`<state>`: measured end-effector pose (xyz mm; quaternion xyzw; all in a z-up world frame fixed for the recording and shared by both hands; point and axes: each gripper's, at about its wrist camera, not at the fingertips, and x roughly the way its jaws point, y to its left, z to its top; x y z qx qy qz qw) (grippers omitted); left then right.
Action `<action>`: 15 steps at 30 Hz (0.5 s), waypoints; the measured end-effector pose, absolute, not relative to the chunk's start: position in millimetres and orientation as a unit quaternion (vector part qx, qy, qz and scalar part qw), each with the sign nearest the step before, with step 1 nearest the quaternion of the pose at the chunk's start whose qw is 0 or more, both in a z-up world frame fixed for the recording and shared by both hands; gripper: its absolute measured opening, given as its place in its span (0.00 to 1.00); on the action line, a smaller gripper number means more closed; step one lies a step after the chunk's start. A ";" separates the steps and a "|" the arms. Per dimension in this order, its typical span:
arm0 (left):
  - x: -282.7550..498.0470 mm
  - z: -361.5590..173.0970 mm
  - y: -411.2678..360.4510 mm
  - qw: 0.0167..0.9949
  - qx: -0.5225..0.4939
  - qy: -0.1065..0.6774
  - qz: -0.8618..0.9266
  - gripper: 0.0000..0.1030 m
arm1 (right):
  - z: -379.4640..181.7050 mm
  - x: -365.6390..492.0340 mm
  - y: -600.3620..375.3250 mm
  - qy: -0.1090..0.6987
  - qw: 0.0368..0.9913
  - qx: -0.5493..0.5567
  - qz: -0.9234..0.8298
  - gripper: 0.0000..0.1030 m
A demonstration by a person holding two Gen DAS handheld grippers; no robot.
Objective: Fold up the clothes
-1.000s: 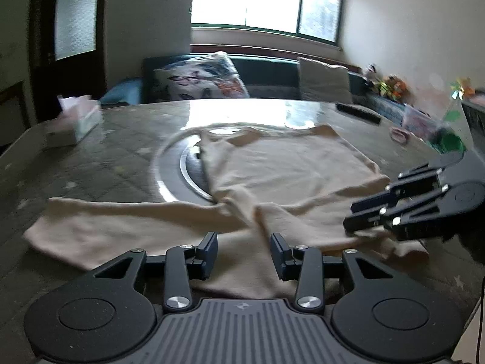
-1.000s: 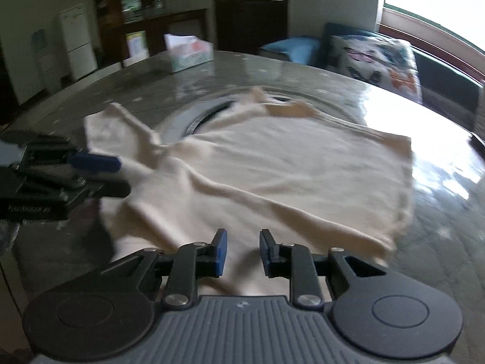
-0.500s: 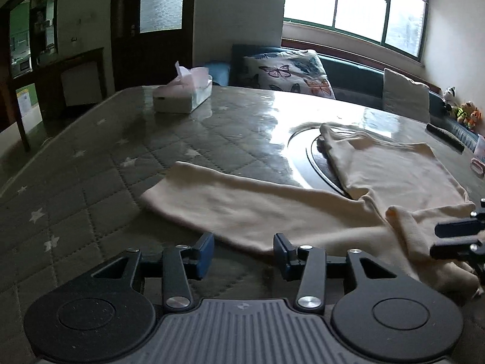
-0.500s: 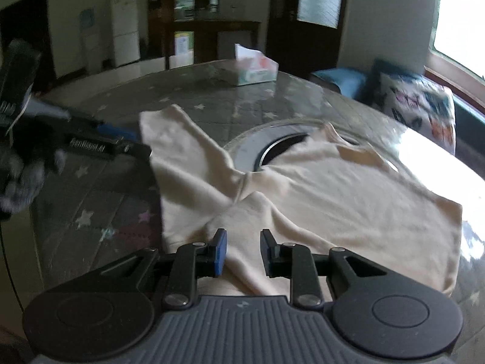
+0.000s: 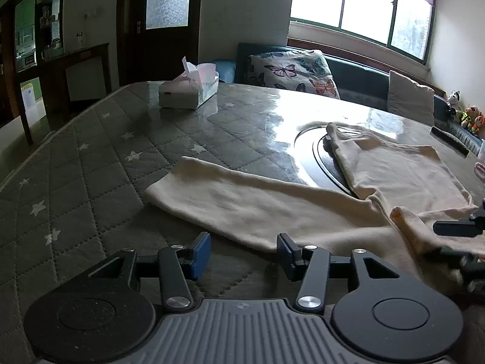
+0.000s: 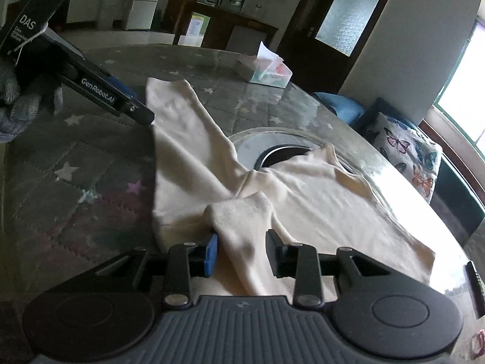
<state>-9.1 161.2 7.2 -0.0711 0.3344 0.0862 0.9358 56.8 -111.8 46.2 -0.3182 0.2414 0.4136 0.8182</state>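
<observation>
Shows a cream shirt (image 5: pixel 400 176) spread on the quilted, star-patterned table (image 5: pixel 91 182), body lying partly over the round inset (image 5: pixel 321 157), much as it lay a second ago. Has changed mostly in where the two tools face. Looked straight across the shirt body toward the window a second back in the left wrist view; now looks off toward the tissue box (image 5: pixel 188 91), with the outstretched sleeve (image 5: pixel 242 200) running across the middle of that view. Means, as a judgement, that the sleeve fold comes next: sleeve to be picked up and brought in over the body, nothing yet folded there. Finds the left gripper (image 5: pixel 244 251) tilted down toward the table, jaws apart and opening wider, sleeve's near edge lying just at the fingertips, no pad pressing on it. Seen from the right wrist view, reaches in from a gloved hand (image 6: pixel 18 91) at the upper left, tip just beside the sleeve's edge. Finds the right gripper (image 6: pixel 242 254) rolled and tilted down as well, jaws narrow, and now a raised strip of cloth (image 6: pixel 239 221), perhaps the other sleeve, filling the gap where half a second ago only flat fabric showed beyond the tips. Appears pinched on that strip, both pads against it.
</observation>
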 end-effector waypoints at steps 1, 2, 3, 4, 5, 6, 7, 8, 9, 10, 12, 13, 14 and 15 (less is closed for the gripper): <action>-9.4 7.4 162.1 0.936 -0.072 0.334 0.088 0.50 | 49.6 57.4 -113.3 0.240 0.822 -0.306 0.415 0.15; -9.3 7.4 163.2 0.935 -0.073 0.334 0.089 0.50 | 53.4 58.7 -115.5 0.241 0.826 -0.292 0.417 0.14; -9.5 7.5 164.4 0.935 -0.073 0.334 0.091 0.50 | 58.8 61.8 -119.4 0.245 0.832 -0.269 0.419 0.13; -9.4 7.5 165.4 0.935 -0.074 0.334 0.093 0.50 | 63.5 65.8 -123.5 0.253 0.835 -0.248 0.421 0.09; -9.5 7.5 166.6 0.935 -0.075 0.334 0.095 0.50 | 67.2 70.5 -127.3 0.262 0.838 -0.227 0.421 0.09; -9.3 7.6 167.5 0.935 -0.076 0.334 0.097 0.50 | 69.4 75.1 -130.5 0.273 0.838 -0.210 0.422 0.09; -8.8 7.4 169.0 0.934 -0.078 0.334 0.099 0.50 | 69.8 79.0 -132.4 0.288 0.834 -0.198 0.427 0.09; -8.3 7.4 170.4 0.934 -0.080 0.333 0.102 0.50 | 68.4 83.3 -134.1 0.308 0.825 -0.184 0.436 0.09; -7.5 7.3 172.2 0.933 -0.083 0.333 0.104 0.50 | 66.1 85.2 -134.2 0.323 0.818 -0.175 0.443 0.09; -6.8 7.7 173.9 0.933 -0.086 0.333 0.107 0.50 | 63.7 85.3 -133.4 0.333 0.810 -0.172 0.451 0.09; -5.2 8.0 177.8 0.932 -0.091 0.333 0.115 0.50 | 61.0 81.6 -131.4 0.338 0.795 -0.182 0.469 0.10; -4.3 8.1 180.2 0.931 -0.094 0.332 0.118 0.50 | 60.7 77.7 -130.7 0.334 0.792 -0.191 0.473 0.11; -3.3 8.4 182.7 0.930 -0.097 0.332 0.122 0.50 | 62.0 73.9 -130.8 0.330 0.789 -0.197 0.480 0.11; -2.6 8.8 185.3 0.930 -0.100 0.331 0.126 0.50 | 64.8 72.3 -132.3 0.327 0.787 -0.195 0.485 0.12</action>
